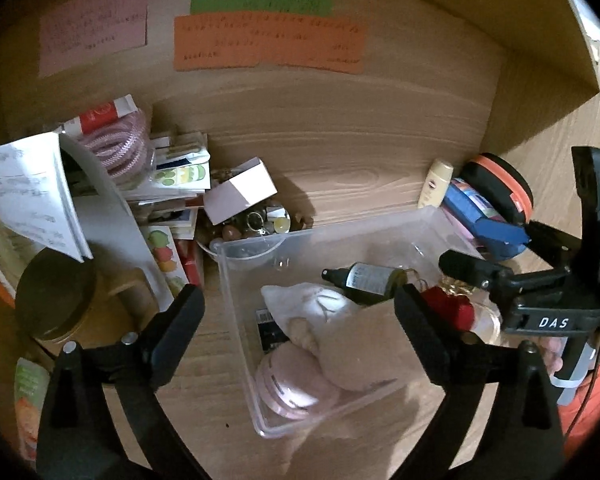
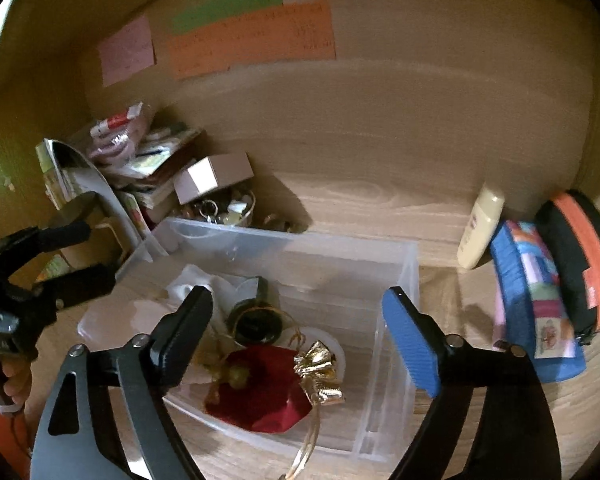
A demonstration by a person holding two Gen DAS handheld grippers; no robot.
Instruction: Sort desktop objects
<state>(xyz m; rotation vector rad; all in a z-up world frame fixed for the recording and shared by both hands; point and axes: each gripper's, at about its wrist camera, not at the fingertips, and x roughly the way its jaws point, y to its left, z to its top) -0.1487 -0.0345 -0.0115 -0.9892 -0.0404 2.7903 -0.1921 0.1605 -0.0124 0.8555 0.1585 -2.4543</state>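
While jaws gape, red pouch (image 2: 260,392) in clear bin (image 2: 396,280)

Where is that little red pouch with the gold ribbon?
The red pouch lies inside the clear plastic bin, beside the dark bottle, below the open right gripper.

A cluttered home desk in a wood-grain alcove.

Coloured paper notes (image 1: 268,42) with handwriting are stuck on the wooden back panel (image 1: 400,92). On the desktop (image 1: 352,176) lie household odds and ends: a stack of booklets and stickers (image 1: 176,176), a coiled pink hair tie pack (image 1: 116,140), a bowl of trinkets (image 1: 256,228), a lotion tube (image 2: 480,228), a patchwork pouch (image 2: 536,300), a lidded jar (image 1: 56,296), and a clear bin (image 2: 392,320) holding cosmetics and a red gift bag (image 2: 260,388).
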